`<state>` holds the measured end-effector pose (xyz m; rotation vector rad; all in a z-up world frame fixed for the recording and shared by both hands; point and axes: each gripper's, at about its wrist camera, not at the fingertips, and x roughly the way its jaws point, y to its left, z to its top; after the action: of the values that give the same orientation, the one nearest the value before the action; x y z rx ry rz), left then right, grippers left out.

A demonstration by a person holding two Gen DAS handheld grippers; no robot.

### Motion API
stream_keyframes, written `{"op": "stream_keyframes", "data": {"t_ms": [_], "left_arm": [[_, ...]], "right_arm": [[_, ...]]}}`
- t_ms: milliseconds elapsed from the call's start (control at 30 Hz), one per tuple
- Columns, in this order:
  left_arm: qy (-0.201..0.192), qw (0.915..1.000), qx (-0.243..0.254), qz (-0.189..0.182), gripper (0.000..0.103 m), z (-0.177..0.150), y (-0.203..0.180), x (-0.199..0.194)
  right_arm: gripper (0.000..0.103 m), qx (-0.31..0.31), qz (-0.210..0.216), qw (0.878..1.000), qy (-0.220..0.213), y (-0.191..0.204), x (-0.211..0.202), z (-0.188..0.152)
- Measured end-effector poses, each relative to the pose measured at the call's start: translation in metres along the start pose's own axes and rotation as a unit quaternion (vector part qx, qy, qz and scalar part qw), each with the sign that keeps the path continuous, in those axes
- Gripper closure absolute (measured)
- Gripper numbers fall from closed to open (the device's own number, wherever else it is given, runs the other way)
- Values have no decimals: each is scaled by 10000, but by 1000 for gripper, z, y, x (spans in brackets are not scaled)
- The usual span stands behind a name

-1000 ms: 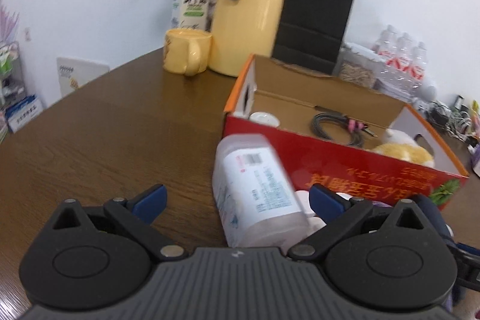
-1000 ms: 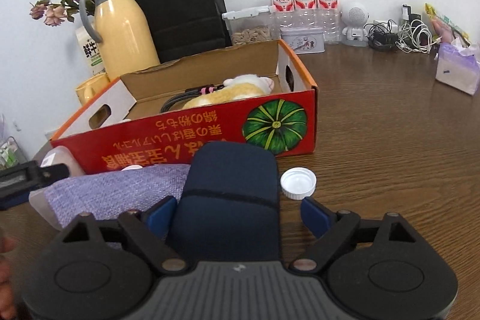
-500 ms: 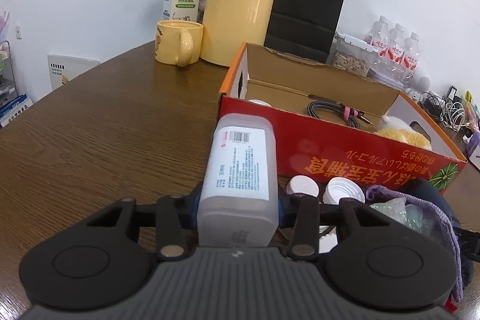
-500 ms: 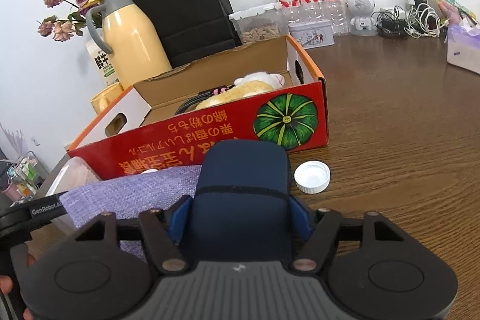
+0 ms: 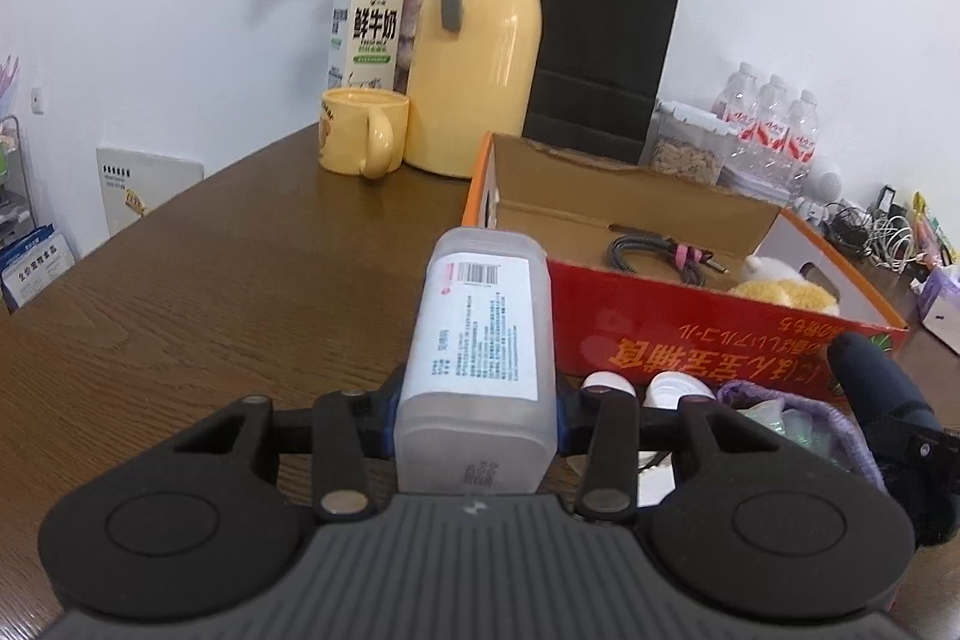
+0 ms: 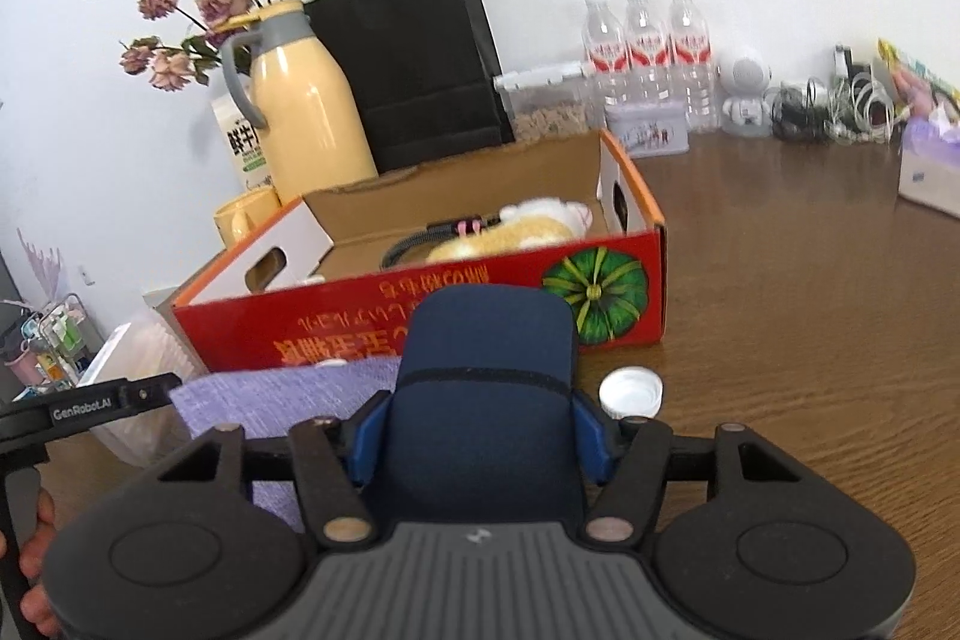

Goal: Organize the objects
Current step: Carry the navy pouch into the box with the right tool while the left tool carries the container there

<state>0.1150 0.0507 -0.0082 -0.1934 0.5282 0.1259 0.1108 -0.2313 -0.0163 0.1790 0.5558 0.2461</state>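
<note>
The left claw [image 5: 474,409] is clamped on a translucent plastic container [image 5: 480,340] with a white label; a second ago its jaws stood wide apart around this container, which lay on the surface. The right claw [image 6: 480,436] has its blue pads against a dark blue case [image 6: 489,388], and the jaws are closing a little more; a second ago they were also apart. So both things are now caught, and I judge the next step is to carry them to the red cardboard box [image 5: 708,334], which stands just behind them near the middle of the surface [image 5: 210,292].

Between the two claws lies a purple cloth pouch [image 6: 288,394], touching the case. White caps [image 6: 631,391] lie loose before the box. Inside the box are a coiled cable [image 5: 654,253] and a plush toy [image 5: 780,289]. The front wall of the box stands in the way, so both things must go over it. Behind the box are a yellow thermos [image 5: 480,70], a mug [image 5: 360,139] and a black paper bag [image 5: 600,58].
</note>
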Motion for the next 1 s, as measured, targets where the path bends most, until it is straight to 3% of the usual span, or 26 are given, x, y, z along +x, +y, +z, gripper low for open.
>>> {"op": "stream_keyframes", "data": {"t_ms": [300, 567, 833, 1000], "left_arm": [[-672, 9972, 209, -248, 60, 32, -13, -23], [-1182, 9918, 279, -399, 60, 75, -36, -16], [-1047, 9933, 173, -465, 60, 103, -60, 34], [-736, 9970, 234, -86, 60, 110, -71, 88]], "right_arm": [[43, -294, 107, 9985, -454, 13, -12, 28], [43, -517, 303, 9948, -825, 33, 6, 72], [43, -597, 206, 9950, -776, 47, 61, 109], [43, -685, -34, 9957, -629, 55, 108, 113]]}}
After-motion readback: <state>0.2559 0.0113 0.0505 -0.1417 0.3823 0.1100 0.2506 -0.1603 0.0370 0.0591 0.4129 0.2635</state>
